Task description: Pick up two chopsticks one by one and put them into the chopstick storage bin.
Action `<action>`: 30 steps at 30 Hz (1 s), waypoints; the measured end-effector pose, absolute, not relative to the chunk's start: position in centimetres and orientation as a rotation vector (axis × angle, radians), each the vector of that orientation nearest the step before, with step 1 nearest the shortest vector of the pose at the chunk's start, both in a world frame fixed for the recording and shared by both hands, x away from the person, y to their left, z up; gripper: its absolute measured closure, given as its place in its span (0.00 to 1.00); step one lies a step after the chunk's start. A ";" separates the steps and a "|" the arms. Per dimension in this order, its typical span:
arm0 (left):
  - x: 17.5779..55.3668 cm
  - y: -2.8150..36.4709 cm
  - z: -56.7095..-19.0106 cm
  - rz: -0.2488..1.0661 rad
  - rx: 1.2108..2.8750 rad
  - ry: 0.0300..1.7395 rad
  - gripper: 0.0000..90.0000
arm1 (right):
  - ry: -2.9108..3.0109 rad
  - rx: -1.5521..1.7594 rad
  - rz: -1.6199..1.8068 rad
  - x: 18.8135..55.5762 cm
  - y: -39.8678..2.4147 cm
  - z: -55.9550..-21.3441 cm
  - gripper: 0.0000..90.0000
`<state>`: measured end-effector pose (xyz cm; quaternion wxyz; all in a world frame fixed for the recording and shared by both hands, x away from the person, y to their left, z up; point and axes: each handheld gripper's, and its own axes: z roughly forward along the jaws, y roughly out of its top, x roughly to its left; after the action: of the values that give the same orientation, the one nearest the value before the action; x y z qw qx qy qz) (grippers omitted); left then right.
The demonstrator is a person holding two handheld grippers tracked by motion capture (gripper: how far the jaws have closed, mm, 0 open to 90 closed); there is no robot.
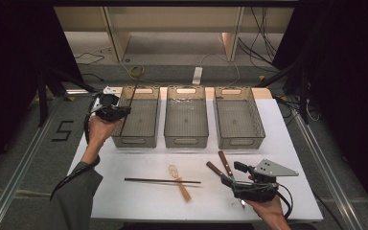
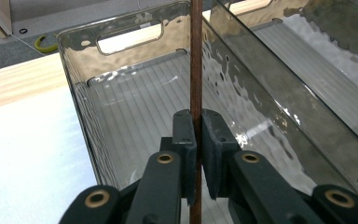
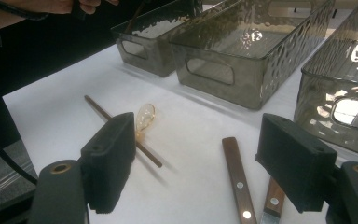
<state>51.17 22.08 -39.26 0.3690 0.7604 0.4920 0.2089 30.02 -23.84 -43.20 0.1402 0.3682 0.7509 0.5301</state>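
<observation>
On the white bench (image 1: pixel 139 196), three clear bins stand side by side along the far edge, and I am working over the left bin (image 1: pixel 149 130), which I read as the one meant for chopsticks. My left gripper (image 1: pixel 116 113) hangs at that bin's near-left corner, its jaws clenched on a dark chopstick (image 2: pixel 196 56); in the left gripper view the stick runs straight up between the pads, above the bin's ribbed floor. To finish this step well, I judge that I should tilt the stick along the bin's long axis, lower it until it is close to the floor, and only then part the jaws, so that it lies flat rather than bouncing or catching on the rim. The middle bin (image 1: pixel 186 122) stands just beside, so I keep the tip inside the left bin's walls.

My right gripper (image 1: pixel 234 178) waits low at the near right of the bench, its jaws wide apart and holding nothing, poised just above two wooden-handled knives (image 3: pixel 237 177). A second chopstick (image 1: pixel 162 180) lies flat mid-bench, crossed by a small amber spoon (image 3: pixel 144 117) that touches it. I judge that the stick is the next pick, and that it needs lifting without dragging the spoon.
</observation>
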 end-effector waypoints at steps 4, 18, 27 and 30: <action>51.2 22.1 -39.6 0.534 1.950 1.271 0.93 | 2.168 1.063 1.533 30.0 -23.8 -43.2 0.32; 51.5 22.1 -41.0 0.490 1.960 1.340 0.86 | 2.170 1.064 1.529 30.0 -23.8 -43.2 0.32; 50.3 21.6 -39.9 0.441 1.943 1.365 0.57 | 2.170 1.066 1.526 30.0 -23.8 -43.2 0.32; 49.1 21.0 -39.4 0.430 1.958 1.328 0.49 | 2.167 1.065 1.529 30.0 -23.8 -43.2 0.32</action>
<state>49.14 21.01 -39.40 0.3601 0.7597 0.5152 0.1668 29.98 -23.80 -43.19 0.1413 0.3688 0.7507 0.5296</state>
